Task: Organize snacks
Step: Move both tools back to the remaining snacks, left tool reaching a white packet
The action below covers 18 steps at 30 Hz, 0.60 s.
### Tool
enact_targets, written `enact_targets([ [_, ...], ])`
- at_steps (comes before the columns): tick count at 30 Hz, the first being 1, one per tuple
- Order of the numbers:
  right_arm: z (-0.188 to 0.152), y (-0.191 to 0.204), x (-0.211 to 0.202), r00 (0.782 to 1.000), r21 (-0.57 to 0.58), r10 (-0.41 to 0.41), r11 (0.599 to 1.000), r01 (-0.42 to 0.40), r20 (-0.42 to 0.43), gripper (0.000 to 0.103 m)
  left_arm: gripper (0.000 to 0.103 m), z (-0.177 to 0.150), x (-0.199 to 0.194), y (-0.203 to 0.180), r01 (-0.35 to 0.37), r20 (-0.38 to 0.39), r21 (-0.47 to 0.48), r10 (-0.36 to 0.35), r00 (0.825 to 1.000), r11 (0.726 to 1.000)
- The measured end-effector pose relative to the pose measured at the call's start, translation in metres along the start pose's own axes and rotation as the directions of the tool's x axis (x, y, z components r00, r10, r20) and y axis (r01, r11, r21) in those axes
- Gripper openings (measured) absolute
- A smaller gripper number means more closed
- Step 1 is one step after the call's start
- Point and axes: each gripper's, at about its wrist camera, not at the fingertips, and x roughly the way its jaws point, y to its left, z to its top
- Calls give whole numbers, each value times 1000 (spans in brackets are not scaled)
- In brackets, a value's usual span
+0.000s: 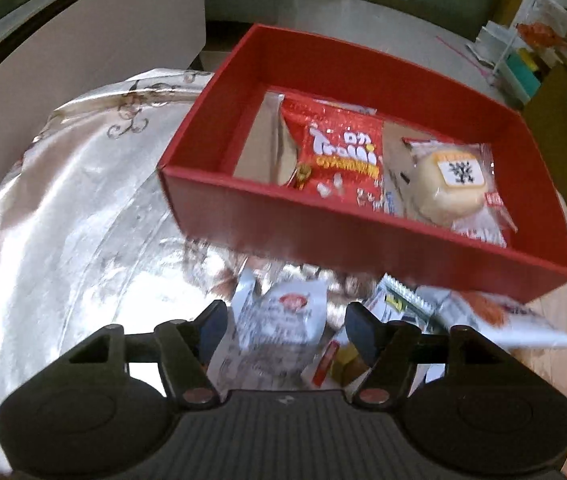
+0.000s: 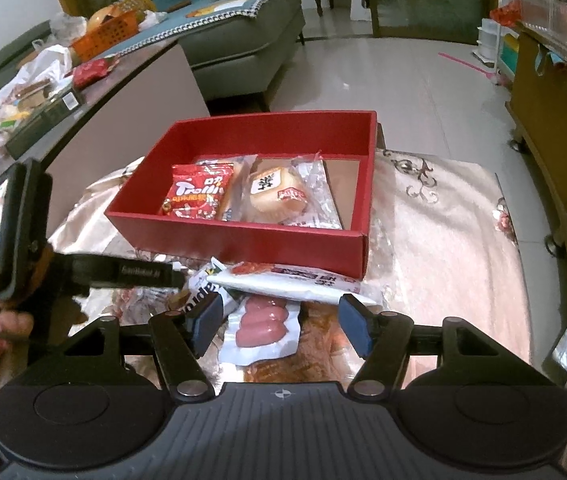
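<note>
red cardboard box [image 2: 243, 240]: crinkly candy bag [image 2: 195, 196], round bun [image 2: 275, 196] | satin cloth table [image 2: 443, 240] | left claw [image 1: 283, 330] released over white packet [image 1: 283, 316] | right claw [image 2: 279, 322] released over glossy sausage pack [image 2: 263, 328]

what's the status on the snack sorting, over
Left gripper open over white packet. Right gripper open over pink sausage pack. Red box holds Trolli bag and bun. Nothing blocking.
</note>
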Motion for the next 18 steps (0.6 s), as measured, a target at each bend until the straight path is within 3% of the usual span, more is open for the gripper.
enact_targets([
  [2,-1,-3,0,1000,1,-2,1000,2,-4,71,61,2,3,3,-13,-4,-19,13,1000,1000],
  [3,-1,-4,0,1000,2,-3,1000,3,-7,71,55,2,7,6,-32,-26,-33,31,999,999],
  [5,-1,-7,1,1000,4,-4,1000,4,-12,71,54,3,6,11,-20,-19,-53,19,1000,998],
  [7,-1,-9,1,1000,7,-4,1000,4,-16,71,54,2,6,10,-24,-22,-25,24,999,999],
  [10,0,-9,2,1000,5,-1,1000,1,-19,71,53,-10,5,-1,-100,-30,54,102,994,994],
  [18,1,12,3,999,-34,39,999,-40,-31,71,51,-35,-15,22,-129,-99,31,131,986,991],
])
